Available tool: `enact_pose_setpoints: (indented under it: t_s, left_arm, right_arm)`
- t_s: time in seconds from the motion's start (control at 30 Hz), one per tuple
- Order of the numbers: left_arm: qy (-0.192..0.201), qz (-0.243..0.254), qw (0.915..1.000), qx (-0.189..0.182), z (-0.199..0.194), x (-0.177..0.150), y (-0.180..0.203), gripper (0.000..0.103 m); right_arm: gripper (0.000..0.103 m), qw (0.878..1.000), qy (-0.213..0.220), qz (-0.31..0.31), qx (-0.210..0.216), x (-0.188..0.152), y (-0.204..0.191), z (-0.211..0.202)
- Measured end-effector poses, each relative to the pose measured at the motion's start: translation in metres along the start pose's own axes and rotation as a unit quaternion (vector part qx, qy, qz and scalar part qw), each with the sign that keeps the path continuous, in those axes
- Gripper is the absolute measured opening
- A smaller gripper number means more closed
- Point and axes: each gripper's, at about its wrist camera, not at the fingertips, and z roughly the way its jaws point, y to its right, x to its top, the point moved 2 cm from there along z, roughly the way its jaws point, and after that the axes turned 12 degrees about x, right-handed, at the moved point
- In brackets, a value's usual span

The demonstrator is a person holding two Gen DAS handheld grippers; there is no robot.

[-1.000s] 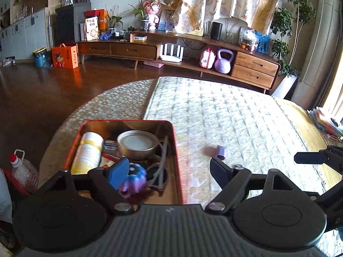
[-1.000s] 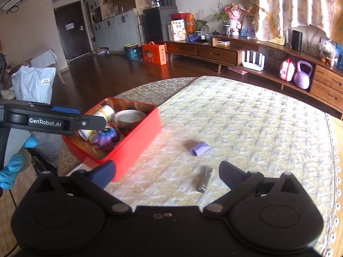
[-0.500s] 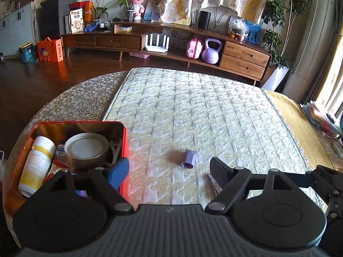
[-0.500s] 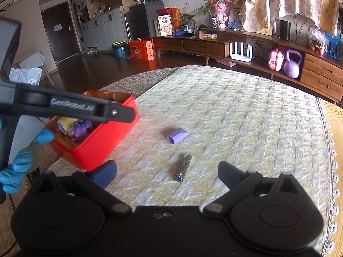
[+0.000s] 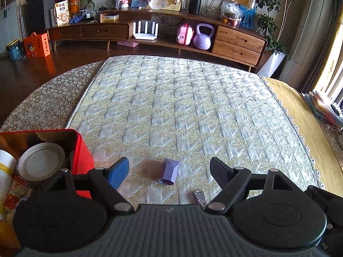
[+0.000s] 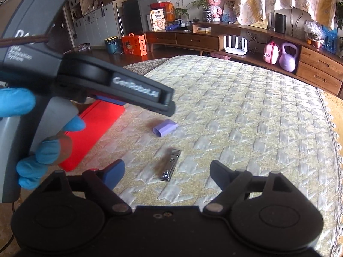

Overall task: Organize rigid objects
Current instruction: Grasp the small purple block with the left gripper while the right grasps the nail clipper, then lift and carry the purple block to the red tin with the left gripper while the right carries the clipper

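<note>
Quilted mat (image 5: pixel 193 107) covers table; patterned cloth (image 5: pixel 49 98) shows at its left edge. Behind, long wooden sideboard (image 5: pixel 238 42) against wall. On its lower shelf: white router (image 5: pixel 145 30), pink case (image 5: pixel 184 34), purple kettlebell (image 5: pixel 203 36) just beside case. Black speaker (image 5: pixel 195 4) on top. Orange bag (image 5: pixel 36 45) on floor, left. Plant (image 5: pixel 268 21) at right end.

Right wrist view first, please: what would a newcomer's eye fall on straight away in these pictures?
In the right wrist view, the left hand-held gripper looms across the upper left, held by a blue-gloved hand. Beneath it, on the quilted mat, lie a purple cap and, nearer the camera, a nail clipper. The left wrist view adds the red tin at the lower left, already full of small things.
</note>
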Motion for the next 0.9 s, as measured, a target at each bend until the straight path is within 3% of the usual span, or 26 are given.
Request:
enact_pose_setpoints:
  t_s: [0.27, 0.4, 0.47, 0.6, 0.9]
  left_arm:
    - [-0.021, 0.025, 0.9994, 0.015, 0.029, -0.007, 0.01, 0.082]
    - [-0.032, 0.032, 0.9989, 0.014, 0.038, -0.01, 0.01, 0.062]
    - [-0.034, 0.031, 0.9988, 0.014, 0.042, -0.012, 0.009, 0.059]
    - [-0.039, 0.032, 0.9986, 0.013, 0.047, -0.017, 0.01, 0.04]
    - [-0.024, 0.04, 0.9987, 0.023, 0.044, -0.019, 0.009, 0.021]
  right_arm:
    - [0.073, 1.0, -0.013, 0.003, -0.012, 0.002, 0.003, 0.018]
    - [0.058, 0.999, -0.025, -0.003, -0.021, 0.004, 0.001, 0.027]
    - [0.055, 0.999, -0.03, -0.006, -0.025, 0.004, 0.0, 0.031]
    - [0.041, 0.998, -0.042, -0.014, -0.036, 0.002, -0.005, 0.039]
    - [0.014, 0.997, -0.048, -0.019, -0.052, 0.001, -0.006, 0.047]
